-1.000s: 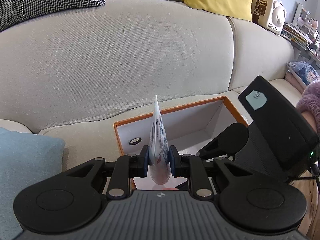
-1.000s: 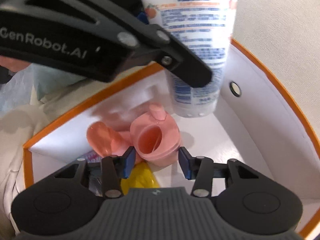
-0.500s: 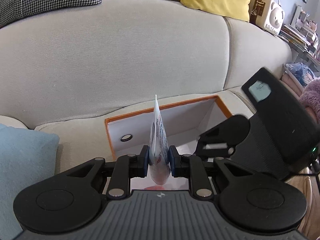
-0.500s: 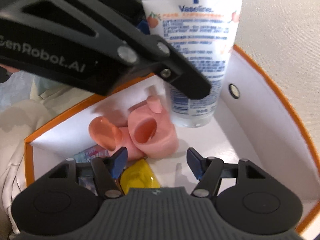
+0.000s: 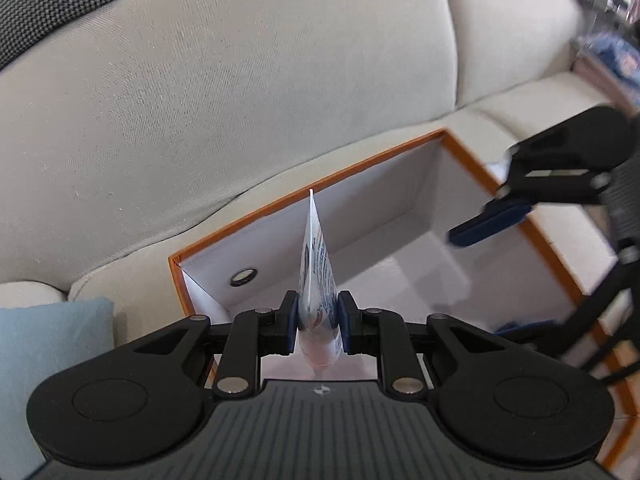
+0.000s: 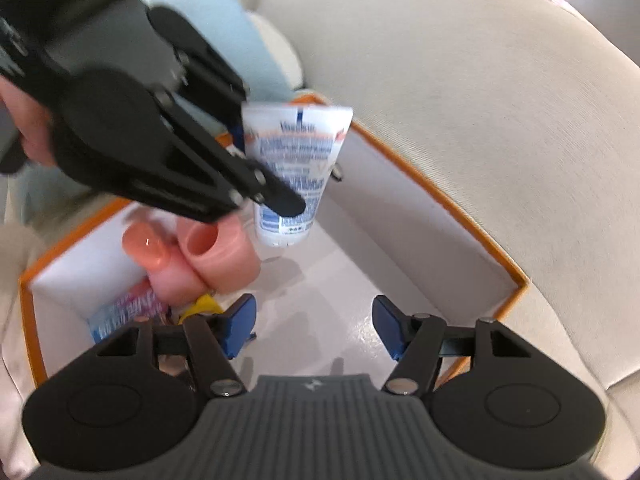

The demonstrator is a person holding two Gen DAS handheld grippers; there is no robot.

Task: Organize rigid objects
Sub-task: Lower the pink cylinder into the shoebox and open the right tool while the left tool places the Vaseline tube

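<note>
Left hand-held gripper [image 5: 318, 320] is clenched on a white lotion tube [image 5: 316, 280], hanging cap-down over the orange-rimmed box [image 5: 304, 192] on the sofa [image 5: 240, 100]. Right hand-held gripper [image 6: 314, 330], its jaws just having opened with nothing between them, hovers inside the box near the pink bottle [image 6: 216, 256]. Dropped from here, the tube could bounce off the bottle or snag the right fingers [image 6: 240, 322].

White tube [image 6: 298, 168]: "Vaseline" brand, blurred; small print below unreadable.
</note>
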